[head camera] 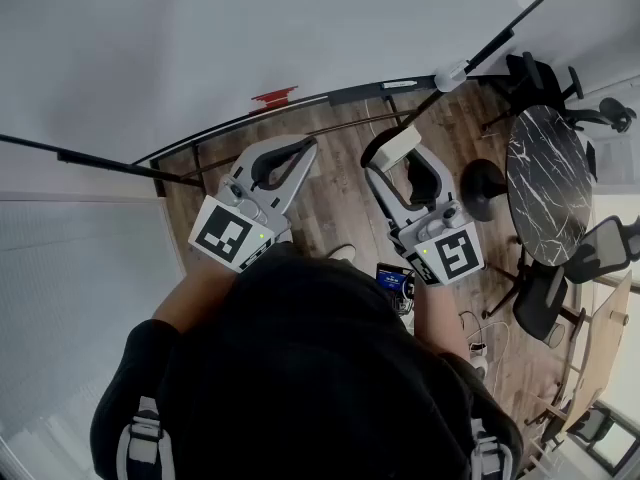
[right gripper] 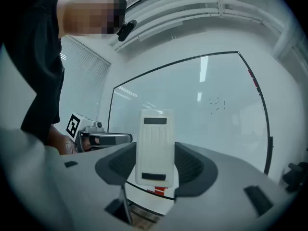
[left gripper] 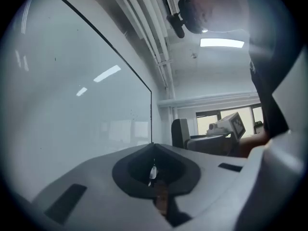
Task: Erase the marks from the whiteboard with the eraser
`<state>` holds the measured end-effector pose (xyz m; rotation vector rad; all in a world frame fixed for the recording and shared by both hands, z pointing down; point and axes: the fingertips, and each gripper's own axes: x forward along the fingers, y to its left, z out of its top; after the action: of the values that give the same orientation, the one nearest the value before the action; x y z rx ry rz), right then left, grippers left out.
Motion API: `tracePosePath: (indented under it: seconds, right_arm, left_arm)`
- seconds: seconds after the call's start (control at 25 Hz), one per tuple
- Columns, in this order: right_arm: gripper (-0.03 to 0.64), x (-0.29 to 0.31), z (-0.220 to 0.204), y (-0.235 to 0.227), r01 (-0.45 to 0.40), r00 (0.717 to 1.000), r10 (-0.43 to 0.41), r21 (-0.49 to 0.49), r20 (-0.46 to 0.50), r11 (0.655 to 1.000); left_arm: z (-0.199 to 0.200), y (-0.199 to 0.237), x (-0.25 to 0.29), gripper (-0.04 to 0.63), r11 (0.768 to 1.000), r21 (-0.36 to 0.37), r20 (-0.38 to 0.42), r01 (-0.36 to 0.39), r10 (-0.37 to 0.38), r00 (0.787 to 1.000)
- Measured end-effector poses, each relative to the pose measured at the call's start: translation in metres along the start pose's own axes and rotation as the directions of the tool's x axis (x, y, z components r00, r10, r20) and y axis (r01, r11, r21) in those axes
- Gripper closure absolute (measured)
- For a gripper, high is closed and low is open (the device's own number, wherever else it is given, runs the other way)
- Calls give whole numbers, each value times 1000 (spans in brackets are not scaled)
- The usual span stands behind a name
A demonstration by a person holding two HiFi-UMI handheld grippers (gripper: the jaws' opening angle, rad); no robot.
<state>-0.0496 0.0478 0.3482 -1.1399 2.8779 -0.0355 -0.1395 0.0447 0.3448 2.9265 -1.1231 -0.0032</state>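
The white ribbed plastic eraser (right gripper: 155,146) stands upright between the jaws of the right tongs (right gripper: 155,152), which are clamped on its two long sides. Its hard back faces the right gripper's camera, so the wiping face, hidden from here, should be turned towards the glossy black-framed whiteboard (right gripper: 192,95). In the head view the eraser (head camera: 397,145) sits low, near the board's bottom edge and apparently short of the surface. The faint dark marks (right gripper: 216,104) are a small scatter of specks, above and to the right of the eraser in the right gripper view, so the wiping looks not yet begun.

The left tongs (left gripper: 153,146) are shut tight with nothing between them, held beside the board and out of the way.

The main risk I see is the grip. The tongs hold only the eraser's smooth sides, so firm pressure against the board could twist it or squeeze it out. If it tilts, a jaw tip could scrape the glossy surface. The specks are also pale and small, so a pass aimed slightly off could miss them.
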Motion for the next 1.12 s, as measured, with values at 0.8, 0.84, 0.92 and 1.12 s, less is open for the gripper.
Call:
tracePosePath:
  seconds: [0.8,0.84,0.92,1.12]
  right_arm:
    - [370,-16,-11,-8,34,997,-37,-43,-71,998]
    - [370,-21,-11,-9,32,997,-34,-39,-64,999]
    - [370,-30,-11,-9,24,998,-26,-27,-53,999]
    - [368,-52,-12,-19,15,999,-16,-21,-42,1000]
  left_arm:
    - [1,-15,16,591,1000,8,-8,11,-11,1000]
    - [2,-20,18,591,1000,8,-8,12,-12,1000]
    - [1,-31,21,589,1000,9,-7,17,-17,1000]
    - [-1,-56,33,590,1000,14,-13,27,-27,1000]
